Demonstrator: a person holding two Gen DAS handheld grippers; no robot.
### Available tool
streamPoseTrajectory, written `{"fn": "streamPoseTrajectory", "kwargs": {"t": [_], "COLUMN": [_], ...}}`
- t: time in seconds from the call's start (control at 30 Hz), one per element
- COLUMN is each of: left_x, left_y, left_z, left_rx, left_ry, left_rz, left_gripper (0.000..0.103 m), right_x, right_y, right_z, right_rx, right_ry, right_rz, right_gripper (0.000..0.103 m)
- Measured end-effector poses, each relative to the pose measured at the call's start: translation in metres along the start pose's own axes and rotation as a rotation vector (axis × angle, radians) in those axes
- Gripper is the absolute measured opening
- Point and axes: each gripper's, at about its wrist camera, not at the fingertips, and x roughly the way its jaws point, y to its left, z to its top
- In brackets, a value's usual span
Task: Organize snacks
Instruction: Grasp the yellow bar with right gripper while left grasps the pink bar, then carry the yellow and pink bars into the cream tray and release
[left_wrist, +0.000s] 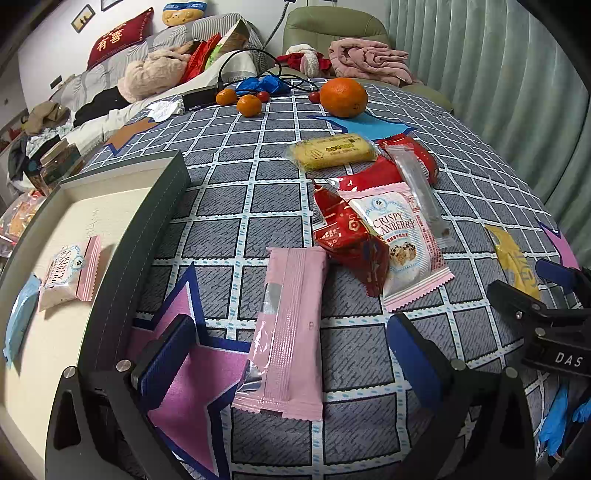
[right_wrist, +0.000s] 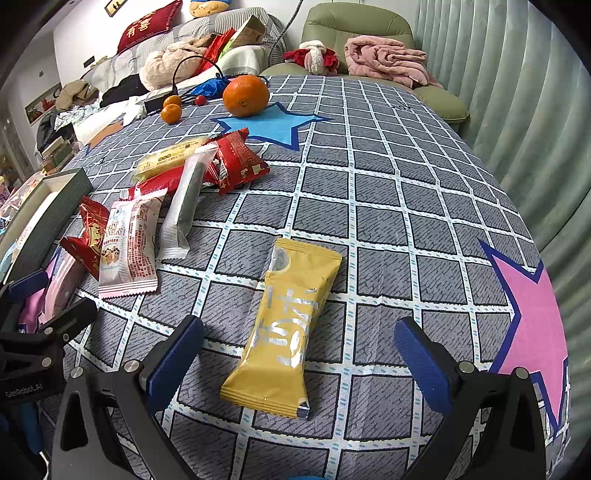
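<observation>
My left gripper is open, its jaws on either side of a pink snack bar lying on the checked tablecloth. Left of it stands a dark green box holding a Crispy Cranberry pack and a blue pack. Another Crispy Cranberry pack, red packets, a clear-wrapped bar and a yellow cake lie beyond. My right gripper is open around a yellow snack bar. The snack pile also shows in the right wrist view.
A large orange, small tangerines, cherry tomatoes and a cable lie at the table's far end. A sofa with cushions and clothes stands behind; a green armchair and curtain are at the right. The right gripper shows in the left view.
</observation>
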Motion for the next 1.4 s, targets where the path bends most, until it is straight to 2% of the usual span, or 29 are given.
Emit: {"fn": "streamPoseTrajectory", "kwargs": {"t": [0.6, 0.8, 0.83, 0.87, 0.9, 0.93, 0.97, 1.0, 1.13, 1.3, 1.4], "left_x": [-0.001, 0.003, 0.002, 0.0, -0.002, -0.004, -0.007, -0.008, -0.02, -0.039, -0.05], "left_y": [0.0, 0.001, 0.001, 0.0, 0.001, 0.001, 0.001, 0.001, 0.014, 0.025, 0.029], "left_z": [0.001, 0.014, 0.015, 0.015, 0.015, 0.015, 0.015, 0.014, 0.008, -0.001, -0.004], "left_rx": [0.004, 0.005, 0.002, 0.0, -0.004, -0.006, -0.004, -0.004, -0.082, -0.103, -0.106], "left_ry": [0.01, 0.104, 0.108, 0.108, 0.106, 0.102, 0.097, 0.098, 0.112, 0.09, 0.079], "left_rz": [-0.003, -0.004, -0.003, -0.003, -0.005, -0.01, -0.02, -0.026, -0.11, -0.121, -0.119], "left_gripper": [0.103, 0.1, 0.093, 0.088, 0.076, 0.059, 0.049, 0.027, 0.026, 0.026, 0.026], "right_x": [0.0, 0.006, 0.007, 0.006, 0.004, 0.001, -0.001, -0.002, -0.01, -0.025, -0.026], "right_y": [0.001, 0.0, 0.0, 0.001, 0.003, 0.003, 0.004, 0.003, -0.001, 0.002, 0.007], "right_z": [-0.001, 0.015, 0.016, 0.017, 0.018, 0.019, 0.021, 0.023, 0.021, 0.01, 0.006], "right_rx": [0.004, 0.006, -0.002, -0.019, -0.033, -0.046, -0.056, -0.061, -0.026, -0.024, -0.038], "right_ry": [0.011, 0.151, 0.162, 0.162, 0.159, 0.156, 0.156, 0.16, 0.177, 0.17, 0.179], "right_rz": [-0.009, -0.003, -0.002, 0.003, 0.008, 0.014, 0.018, 0.024, 0.129, 0.165, 0.156], "right_gripper": [0.103, 0.103, 0.101, 0.091, 0.076, 0.066, 0.044, 0.029, 0.026, 0.026, 0.026]}}
